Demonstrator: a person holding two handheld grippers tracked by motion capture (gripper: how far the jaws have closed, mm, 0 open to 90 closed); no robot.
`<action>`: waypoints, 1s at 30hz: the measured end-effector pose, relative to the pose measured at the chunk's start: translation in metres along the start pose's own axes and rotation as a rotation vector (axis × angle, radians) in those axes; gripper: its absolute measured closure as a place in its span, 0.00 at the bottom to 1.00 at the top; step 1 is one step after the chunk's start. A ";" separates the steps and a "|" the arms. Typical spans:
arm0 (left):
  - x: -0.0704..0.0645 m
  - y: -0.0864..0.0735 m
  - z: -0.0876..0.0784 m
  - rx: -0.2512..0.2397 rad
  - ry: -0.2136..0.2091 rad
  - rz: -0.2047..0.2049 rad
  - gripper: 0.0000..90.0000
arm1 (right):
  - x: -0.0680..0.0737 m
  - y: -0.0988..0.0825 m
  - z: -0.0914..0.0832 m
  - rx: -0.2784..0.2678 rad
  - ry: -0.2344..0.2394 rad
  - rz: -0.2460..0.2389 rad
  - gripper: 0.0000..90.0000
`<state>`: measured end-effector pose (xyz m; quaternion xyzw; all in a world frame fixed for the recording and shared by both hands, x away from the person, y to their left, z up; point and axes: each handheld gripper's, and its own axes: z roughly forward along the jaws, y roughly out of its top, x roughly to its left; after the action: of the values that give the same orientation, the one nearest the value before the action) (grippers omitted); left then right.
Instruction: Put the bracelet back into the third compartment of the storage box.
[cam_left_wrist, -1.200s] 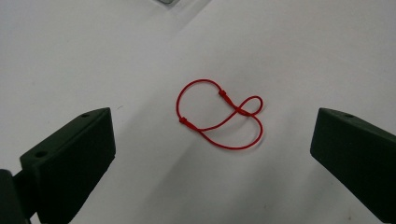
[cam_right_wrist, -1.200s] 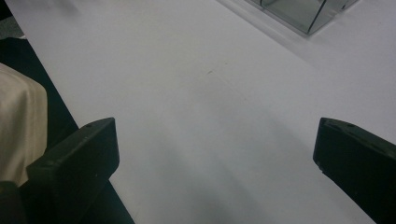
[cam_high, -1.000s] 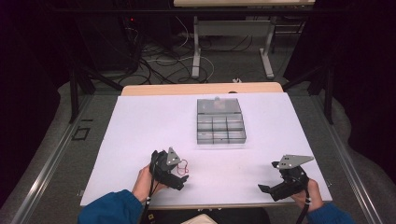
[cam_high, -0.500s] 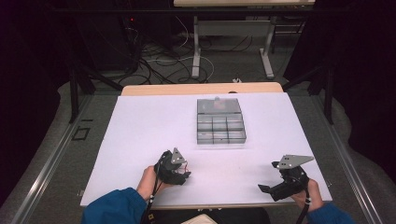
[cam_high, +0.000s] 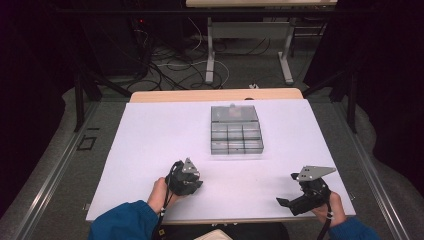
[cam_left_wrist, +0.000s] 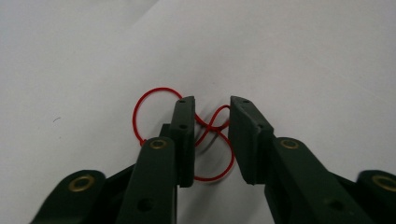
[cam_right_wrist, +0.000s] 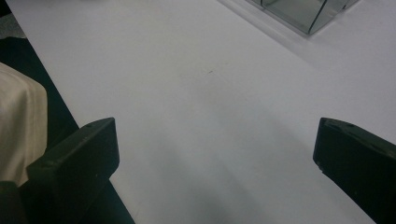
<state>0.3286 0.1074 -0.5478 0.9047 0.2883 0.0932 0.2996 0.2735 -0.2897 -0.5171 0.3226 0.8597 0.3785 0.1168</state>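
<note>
Left gripper (cam_left_wrist: 210, 105) is closing its jaws around a loopy red wire (cam_left_wrist: 154, 93), pads not pinching yet. Right gripper (cam_right_wrist: 215, 140) is sitting wide open, empty.

My left tongs (cam_high: 192, 184) sit low on the desk (cam_high: 150, 145) at about seven o'clock, tips down over a looped wire (cam_left_wrist: 212, 140) that lies flat on the desk between the jaws. My right tongs (cam_high: 287, 202) rest at five o'clock, well apart from the left. The compartment box (cam_high: 236, 136) stands beyond both, toward twelve o'clock, near the desk's middle. Behind the desk, on the floor, cables (cam_high: 175, 60) trail.
</note>
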 end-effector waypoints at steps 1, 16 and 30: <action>0.000 0.000 0.000 -0.001 -0.002 -0.003 0.83 | 0.000 0.000 0.000 0.000 0.000 0.000 0.00; 0.002 -0.001 0.000 -0.005 -0.016 -0.009 1.00 | 0.001 0.000 0.000 -0.001 -0.005 0.004 0.00; 0.004 0.002 -0.013 -0.051 -0.003 -0.002 1.00 | 0.001 0.000 0.000 -0.013 -0.006 0.002 0.00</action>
<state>0.3283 0.1143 -0.5363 0.8967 0.2861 0.0989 0.3229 0.2732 -0.2891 -0.5171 0.3239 0.8565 0.3832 0.1210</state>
